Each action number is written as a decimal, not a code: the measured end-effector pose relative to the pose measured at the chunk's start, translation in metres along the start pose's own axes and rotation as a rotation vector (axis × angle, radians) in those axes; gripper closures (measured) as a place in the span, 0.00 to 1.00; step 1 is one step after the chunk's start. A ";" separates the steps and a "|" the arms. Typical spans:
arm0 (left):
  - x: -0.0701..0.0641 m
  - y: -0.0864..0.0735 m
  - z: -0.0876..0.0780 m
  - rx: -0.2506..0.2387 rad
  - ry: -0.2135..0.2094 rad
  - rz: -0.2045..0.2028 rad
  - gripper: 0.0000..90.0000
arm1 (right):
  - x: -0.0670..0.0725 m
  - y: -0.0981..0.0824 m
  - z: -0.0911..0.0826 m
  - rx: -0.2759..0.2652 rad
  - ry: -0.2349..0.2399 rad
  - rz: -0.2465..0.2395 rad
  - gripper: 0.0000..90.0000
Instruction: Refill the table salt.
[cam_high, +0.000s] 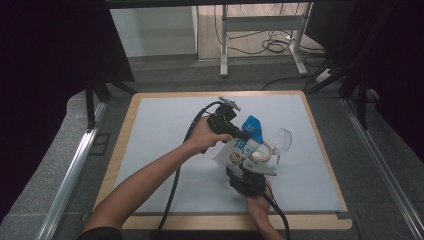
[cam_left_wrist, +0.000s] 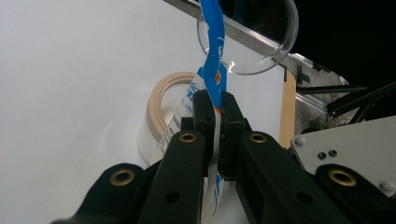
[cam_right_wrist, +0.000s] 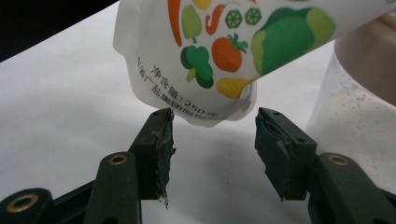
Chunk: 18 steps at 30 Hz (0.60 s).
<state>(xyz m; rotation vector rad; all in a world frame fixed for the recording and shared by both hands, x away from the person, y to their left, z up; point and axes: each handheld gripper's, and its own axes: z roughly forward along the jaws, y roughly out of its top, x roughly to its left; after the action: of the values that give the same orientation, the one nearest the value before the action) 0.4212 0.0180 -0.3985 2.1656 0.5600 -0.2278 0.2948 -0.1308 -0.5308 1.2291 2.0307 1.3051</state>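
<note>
The left gripper (cam_left_wrist: 216, 133) jaws pinch the pouch (cam_right_wrist: 219, 56), its top cut off; right gripper (cam_right_wrist: 212, 140) jaws gape.

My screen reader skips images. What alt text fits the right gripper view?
The right gripper stands open just below the bottom corner of a white pouch printed with vegetables, over a white table. A clear container shows at right.

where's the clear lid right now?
In the high view the clear lid lies on the white mat, right of centre, just right of the pouch and the jar.
</note>
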 end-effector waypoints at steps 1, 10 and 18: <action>0.000 0.000 0.000 0.000 -0.001 -0.001 0.99 | 0.000 0.000 0.000 -0.001 -0.001 -0.001 0.53; 0.006 -0.009 -0.003 -0.026 0.005 -0.020 0.99 | -0.006 -0.002 -0.004 -0.003 -0.004 0.005 0.53; 0.010 -0.017 -0.007 -0.053 0.008 -0.040 1.00 | -0.008 -0.003 -0.005 0.000 -0.001 0.005 0.52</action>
<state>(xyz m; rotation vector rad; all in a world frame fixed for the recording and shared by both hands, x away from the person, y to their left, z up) 0.4215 0.0356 -0.4101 2.1062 0.6076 -0.2236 0.2936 -0.1406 -0.5320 1.2351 2.0277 1.3063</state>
